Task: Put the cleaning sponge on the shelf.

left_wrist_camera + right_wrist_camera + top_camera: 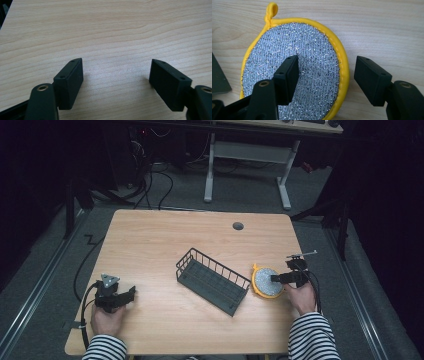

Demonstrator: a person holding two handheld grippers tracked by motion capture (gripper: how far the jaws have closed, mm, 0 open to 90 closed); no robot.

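A dark wire basket (212, 281) is seen lying at an angle near the middle of the light wooden surface (150, 240). A round cable hole (238, 226) is set into the surface near its far edge, and beyond it a white-legged desk frame (247, 165) is seen standing on the grey floor (45, 270)
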